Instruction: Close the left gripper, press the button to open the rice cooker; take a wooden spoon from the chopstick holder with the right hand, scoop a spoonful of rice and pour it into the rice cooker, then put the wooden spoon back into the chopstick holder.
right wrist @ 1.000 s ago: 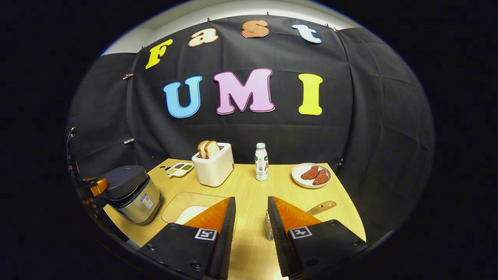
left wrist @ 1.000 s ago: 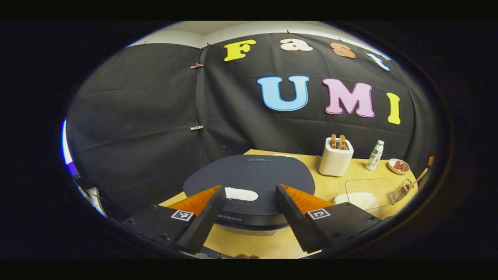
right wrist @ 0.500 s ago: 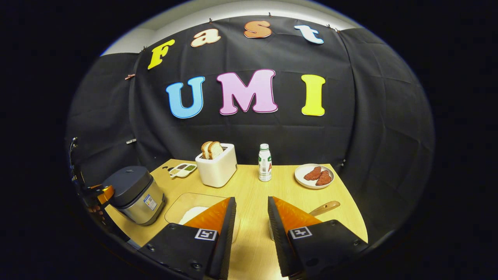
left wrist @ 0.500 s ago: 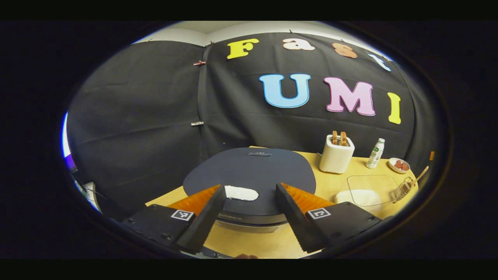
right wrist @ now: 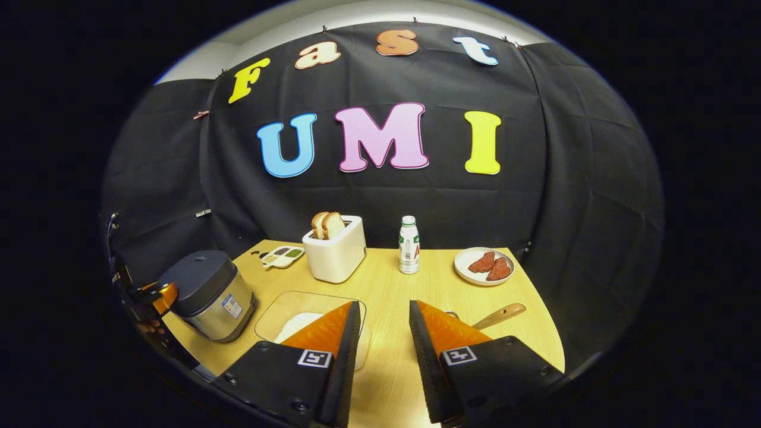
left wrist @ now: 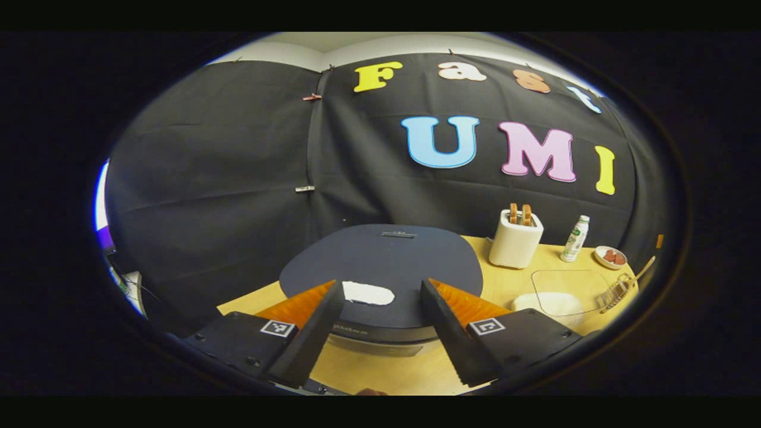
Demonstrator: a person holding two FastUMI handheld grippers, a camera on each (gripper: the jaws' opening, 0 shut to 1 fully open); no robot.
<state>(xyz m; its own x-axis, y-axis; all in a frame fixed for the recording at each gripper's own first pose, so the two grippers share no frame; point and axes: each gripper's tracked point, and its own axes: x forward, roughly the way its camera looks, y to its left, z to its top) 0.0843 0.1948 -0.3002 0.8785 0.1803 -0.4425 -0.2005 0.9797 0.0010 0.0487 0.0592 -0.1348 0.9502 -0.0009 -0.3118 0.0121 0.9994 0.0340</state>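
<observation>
Both sets of jaws stand apart and hold nothing. Seen in the left gripper view, the left gripper (left wrist: 380,324) is spread wide in front of the rice cooker (left wrist: 383,270), with its two fingers framing the near edge of the dark, closed lid. A white button (left wrist: 368,293) on that lid shows in the gap between the fingers; whether either finger touches the cooker cannot be told.

Seen in the right gripper view, the right gripper (right wrist: 383,351) has a narrower gap and hangs above the wooden table (right wrist: 410,297), well apart from the rice cooker (right wrist: 208,294). All further positions are given relative to the rice cooker:

- Left gripper (right wrist: 156,297): at the cooker's front edge, with a hand (right wrist: 148,326) below it.
- Clear container of rice (right wrist: 297,315): just beside the cooker, toward the right gripper.
- Wooden spoon (right wrist: 499,315): well apart from the cooker, past the rice container; its handle rises from the chopstick holder (left wrist: 615,291), a wire rack.
- White toaster (right wrist: 336,249) with bread slices: behind the cooker, toward the wall.
- Small divided dish (right wrist: 282,255): between the cooker and the toaster.
- Bottle (right wrist: 408,238) and plate of meat (right wrist: 483,264): beyond the toaster.
</observation>
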